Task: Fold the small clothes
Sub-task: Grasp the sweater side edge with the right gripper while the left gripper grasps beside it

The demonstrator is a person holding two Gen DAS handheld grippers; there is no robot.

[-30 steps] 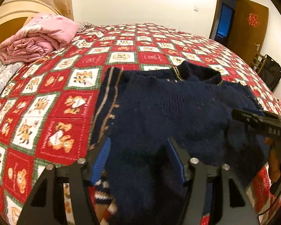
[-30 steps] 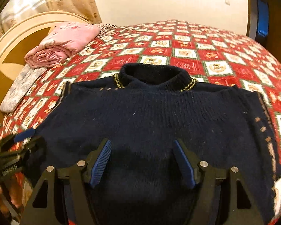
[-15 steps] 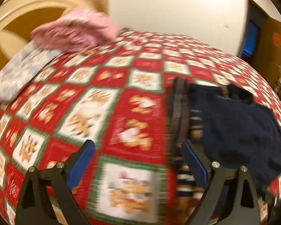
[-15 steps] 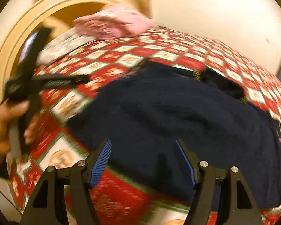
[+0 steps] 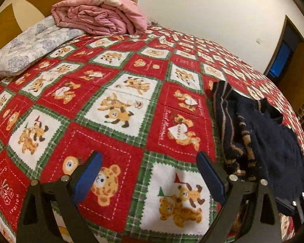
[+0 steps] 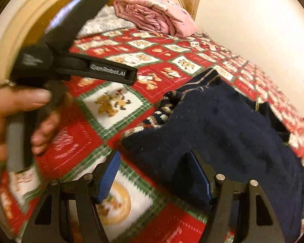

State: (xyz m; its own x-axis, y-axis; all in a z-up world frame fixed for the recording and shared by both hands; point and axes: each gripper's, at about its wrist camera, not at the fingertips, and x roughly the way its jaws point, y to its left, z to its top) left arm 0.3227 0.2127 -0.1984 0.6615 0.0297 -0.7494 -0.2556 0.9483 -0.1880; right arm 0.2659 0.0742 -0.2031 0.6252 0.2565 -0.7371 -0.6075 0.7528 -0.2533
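Observation:
A small navy knit sweater (image 5: pixel 267 139) with tan patterned sleeves lies on the red teddy-bear bedspread (image 5: pixel 119 105), at the right of the left wrist view. My left gripper (image 5: pixel 150 174) is open and empty over bare bedspread, left of the sweater. In the right wrist view the sweater (image 6: pixel 223 125) fills the centre right, its patterned sleeve (image 6: pixel 164 109) folded at its left edge. My right gripper (image 6: pixel 156 174) is open over the sweater's near hem, holding nothing. The left gripper's body (image 6: pixel 75 66), in a hand, shows at the left.
A folded pink blanket (image 5: pixel 99 18) and a grey floral pillow (image 5: pixel 30 46) lie at the head of the bed, by the curved headboard (image 6: pixel 26 16). A doorway (image 5: pixel 283 48) and a brown door are at the far right.
Both grippers swung left. The left gripper left the sweater for bare bedspread; the right moved from the sweater's middle toward its left hem. Both jaws stayed open.

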